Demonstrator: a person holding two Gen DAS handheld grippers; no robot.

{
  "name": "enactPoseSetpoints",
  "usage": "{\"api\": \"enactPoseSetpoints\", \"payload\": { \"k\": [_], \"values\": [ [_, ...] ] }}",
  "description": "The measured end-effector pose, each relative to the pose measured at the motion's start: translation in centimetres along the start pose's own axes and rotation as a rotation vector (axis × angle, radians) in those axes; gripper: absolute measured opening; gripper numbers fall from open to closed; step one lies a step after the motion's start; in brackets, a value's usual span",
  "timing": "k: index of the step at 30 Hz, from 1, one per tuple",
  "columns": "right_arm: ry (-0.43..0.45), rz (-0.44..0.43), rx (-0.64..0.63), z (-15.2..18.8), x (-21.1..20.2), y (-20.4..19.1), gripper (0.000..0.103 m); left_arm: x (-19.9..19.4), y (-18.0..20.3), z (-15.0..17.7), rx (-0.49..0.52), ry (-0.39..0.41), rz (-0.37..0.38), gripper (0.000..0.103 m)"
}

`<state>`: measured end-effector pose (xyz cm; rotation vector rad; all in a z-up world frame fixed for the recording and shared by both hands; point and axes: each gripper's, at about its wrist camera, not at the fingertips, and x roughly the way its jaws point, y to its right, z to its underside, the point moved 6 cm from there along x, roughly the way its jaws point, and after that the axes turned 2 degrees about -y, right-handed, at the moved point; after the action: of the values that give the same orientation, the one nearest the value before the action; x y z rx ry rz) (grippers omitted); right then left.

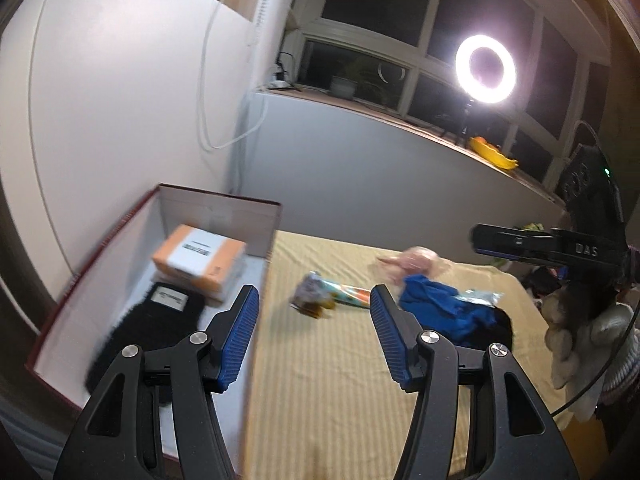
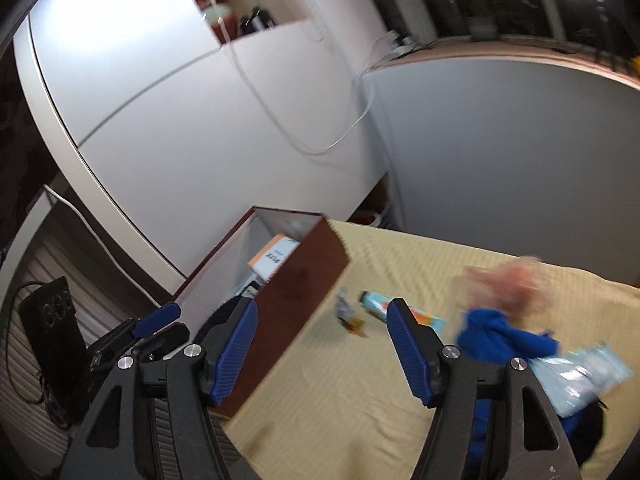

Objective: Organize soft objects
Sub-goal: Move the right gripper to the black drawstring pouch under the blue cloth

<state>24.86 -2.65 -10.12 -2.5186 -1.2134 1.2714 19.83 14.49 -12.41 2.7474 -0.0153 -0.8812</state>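
A dark red box (image 1: 132,224) with a white inside stands at the left of the yellow bed cover (image 1: 340,360). In it lie an orange carton (image 1: 200,256) and a black fuzzy item (image 1: 144,328). On the cover lie a blue cloth (image 1: 436,308), a pink soft item (image 1: 416,260), a colourful tube (image 1: 340,292) and a clear packet (image 1: 480,298). My left gripper (image 1: 314,300) is open and empty above the box's right edge. My right gripper (image 2: 322,312) is open and empty; it also shows at the right of the left wrist view (image 1: 520,242). The blue cloth (image 2: 504,340) lies just right of it.
A lit ring light (image 1: 485,69) stands on the window sill with a yellow object (image 1: 494,154). White wardrobe doors (image 2: 180,120) rise behind the box (image 2: 304,276). A plush toy (image 1: 576,344) lies at the bed's right edge. A black bag (image 2: 48,320) stands on the floor at left.
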Motion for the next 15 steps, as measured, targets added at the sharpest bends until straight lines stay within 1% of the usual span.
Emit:
{"api": "enactPoseSetpoints", "payload": {
  "k": [3,4,9,12,15],
  "values": [
    [0.02,0.022,0.008,1.5,-3.3,2.2,0.07,0.2,1.8,0.9,0.003,-0.015,0.042,0.058],
    [0.025,0.032,0.015,2.0,-4.2,2.9,0.073,0.2,2.2,1.1,0.006,-0.018,0.049,0.058],
    [0.03,0.087,0.075,4.9,-8.2,7.0,0.074,1.6,5.3,2.7,0.021,-0.059,0.109,0.058],
    [0.033,0.09,0.13,6.8,-10.1,9.3,0.074,3.0,7.2,3.8,0.029,-0.095,0.138,0.058],
    [0.01,0.084,0.175,8.3,-11.0,11.3,0.074,4.2,8.9,4.6,0.037,-0.123,0.163,0.058]
  ]
}}
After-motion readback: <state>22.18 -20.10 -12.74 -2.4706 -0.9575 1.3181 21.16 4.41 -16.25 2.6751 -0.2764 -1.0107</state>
